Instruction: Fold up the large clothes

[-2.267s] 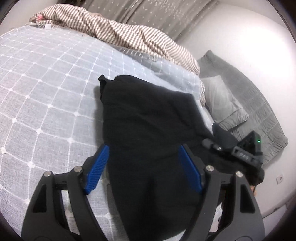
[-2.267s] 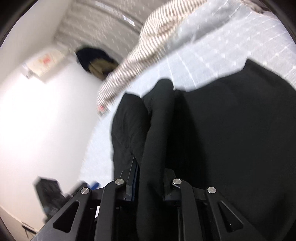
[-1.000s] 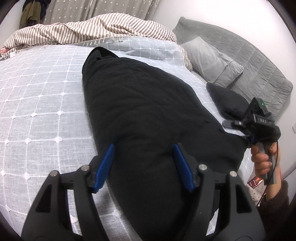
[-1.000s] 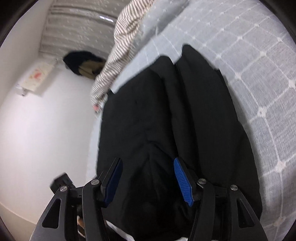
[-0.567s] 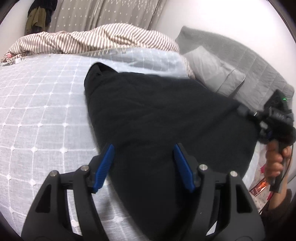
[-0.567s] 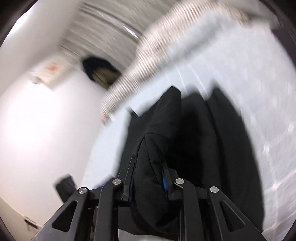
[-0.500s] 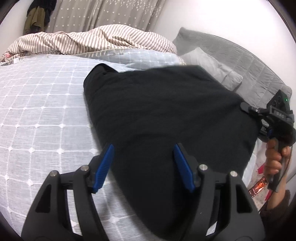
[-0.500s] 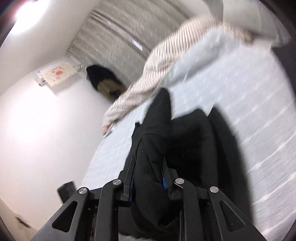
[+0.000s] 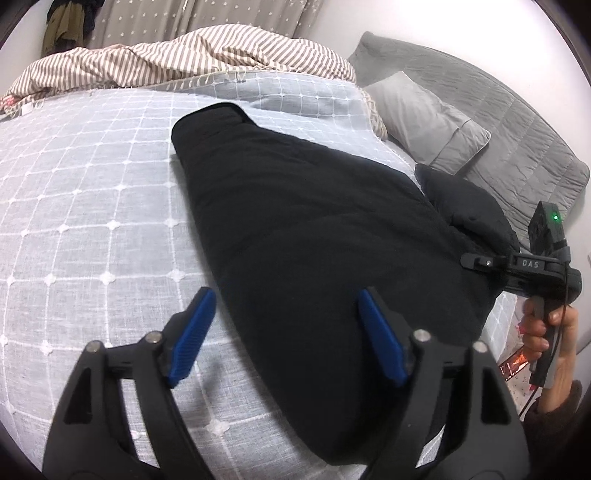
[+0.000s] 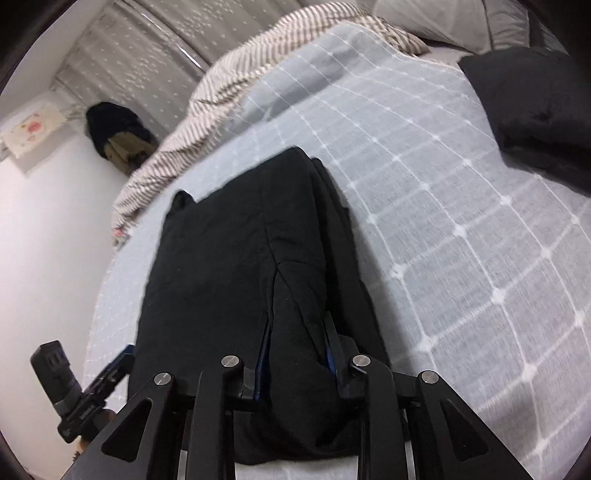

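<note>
Left gripper [image 9: 284, 332]: black two-finger tool with blue pads, jaws spread wide and holding nothing, poised over the near end of the garment.
Right gripper [image 10: 295, 354]: jaws closed on a bunched fold of black cloth at the garment's near edge; seen from the left wrist, a bare hand [image 9: 550, 328] grips its handle at the bed's right side.
Garment: a large black soft-fabric garment [image 9: 314, 236], folded into a long thick slab, lies on the bed, running away from the left gripper toward the striped bedding.
Bed: a pale blue-grey coverlet with a white grid pattern [image 9: 92, 184] lies beneath the garment.
Beyond it: a second dark folded bundle of cloth [image 10: 535, 99] sits apart to the right, near a grey pillow [image 9: 428, 118].
Far edge: a rumpled brown-and-white striped duvet [image 9: 184, 55] under grey dotted curtains [image 9: 207, 14].
</note>
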